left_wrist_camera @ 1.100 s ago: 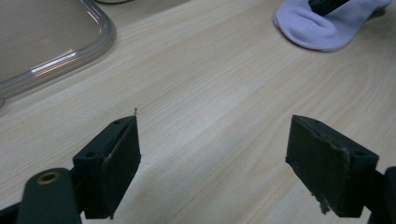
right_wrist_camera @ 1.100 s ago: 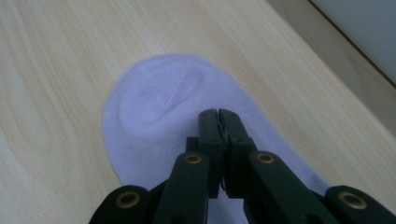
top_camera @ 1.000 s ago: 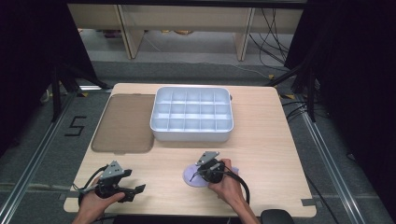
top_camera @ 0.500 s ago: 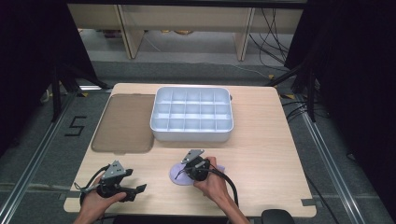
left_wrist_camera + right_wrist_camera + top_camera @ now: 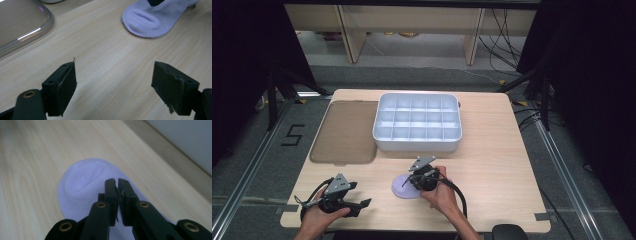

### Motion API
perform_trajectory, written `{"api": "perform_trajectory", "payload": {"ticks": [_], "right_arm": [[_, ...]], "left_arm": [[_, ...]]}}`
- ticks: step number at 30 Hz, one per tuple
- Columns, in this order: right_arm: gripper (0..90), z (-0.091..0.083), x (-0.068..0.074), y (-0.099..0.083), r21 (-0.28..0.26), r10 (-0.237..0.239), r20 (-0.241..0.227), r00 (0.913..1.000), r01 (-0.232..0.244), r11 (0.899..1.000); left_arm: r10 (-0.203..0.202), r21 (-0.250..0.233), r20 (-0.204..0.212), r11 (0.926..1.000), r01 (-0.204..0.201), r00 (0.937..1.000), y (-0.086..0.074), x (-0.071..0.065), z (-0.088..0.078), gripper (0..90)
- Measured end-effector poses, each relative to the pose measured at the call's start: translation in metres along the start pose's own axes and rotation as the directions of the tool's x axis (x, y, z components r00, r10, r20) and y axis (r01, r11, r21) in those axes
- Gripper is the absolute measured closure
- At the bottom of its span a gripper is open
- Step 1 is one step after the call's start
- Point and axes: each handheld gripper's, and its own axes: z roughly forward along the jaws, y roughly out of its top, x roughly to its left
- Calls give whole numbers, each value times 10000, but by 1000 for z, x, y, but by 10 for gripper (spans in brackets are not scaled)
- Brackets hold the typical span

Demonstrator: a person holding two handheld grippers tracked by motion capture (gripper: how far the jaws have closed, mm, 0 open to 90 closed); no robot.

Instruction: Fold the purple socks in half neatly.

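**Sock on the tabletop, tray not yet filled**

Right tongs point(image 5: 117, 181) nearly closed, a slim gap, jaws just easing apart; whether cloth is pinched, cannot tell. They sit over the pale purple sock point(image 5: 404, 187), lying flat near the front edge. Left tongs point(image 5: 113, 87) wide, holding nothing, idle beside it. Divided tray point(image 5: 417, 122) has bare compartments; clear lid point(image 5: 343, 132) lies alongside. Sorting looks barely begun. Light wooden tabletop point(image 5: 492, 160), grey floor, dark curtains.

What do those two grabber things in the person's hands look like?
Each is black. The left gripper and right gripper carry a grey three-cornered plate on top, and a black cable loops from each. Up close, the left one's jaws end in chunky black pads, with brass-coloured rivets at the joints. The forearms look bare.
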Motion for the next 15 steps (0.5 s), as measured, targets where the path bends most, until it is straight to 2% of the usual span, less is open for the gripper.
{"api": "perform_trajectory", "payload": {"ticks": [2, 4, 5, 6, 8, 9, 11, 12, 13, 14, 15], "right_arm": [[865, -11, -6, -1, -17, 331, 145, 9993, -330, 9995], [866, -22, -16, -7, -267, 398, 315, 9987, -389, 9989], [866, -22, -16, -7, -267, 398, 315, 9987, -389, 9989], [866, -24, -18, -10, -254, 432, 372, 9984, -423, 9988], [866, -31, -23, -16, -211, 539, 491, 9973, -530, 9984], [866, -34, -24, -20, -138, 727, 605, 9955, -720, 9973], [865, -39, -27, -24, 56, 747, 648, 9951, -752, 9972], [864, -38, -28, -27, -122, 780, 782, 9939, -773, 9969], [863, -41, -31, -29, -147, 837, 823, 9931, -828, 9965], [863, -41, -31, -29, -147, 837, 823, 9931, -828, 9965], [863, -44, -31, -29, 15, 821, 802, 9934, -825, 9966]], "left_arm": [[-35, -75, 93, 10000, 36, 10000, 0, -1, 0, 198], [-27, -286, 91, 9996, 30, 10000, 1, -2, 1, 203], [143, -175, 112, 9997, -141, 9998, 2, -1, 1, 203], [-10, -368, 150, 9993, 15, 9999, 3, -3, 2, 207], [191, -331, 74, 9993, -188, 9998, 6, -3, 4, 209], [-48, -468, 212, 9989, 58, 9998, 8, -6, 6, 210], [33, -489, 231, 9988, -22, 9997, 13, -8, 9, 233], [-87, -647, 322, 9978, 107, 9994, 16, -10, 14, 256], [226, -626, 550, 9979, -192, 9982, 22, -14, 21, 300], [226, -626, 550, 9979, -192, 9982, 22, -14, 21, 326], [314, -551, 735, 9981, -274, 9968, 27, -17, 28, 326]]}}
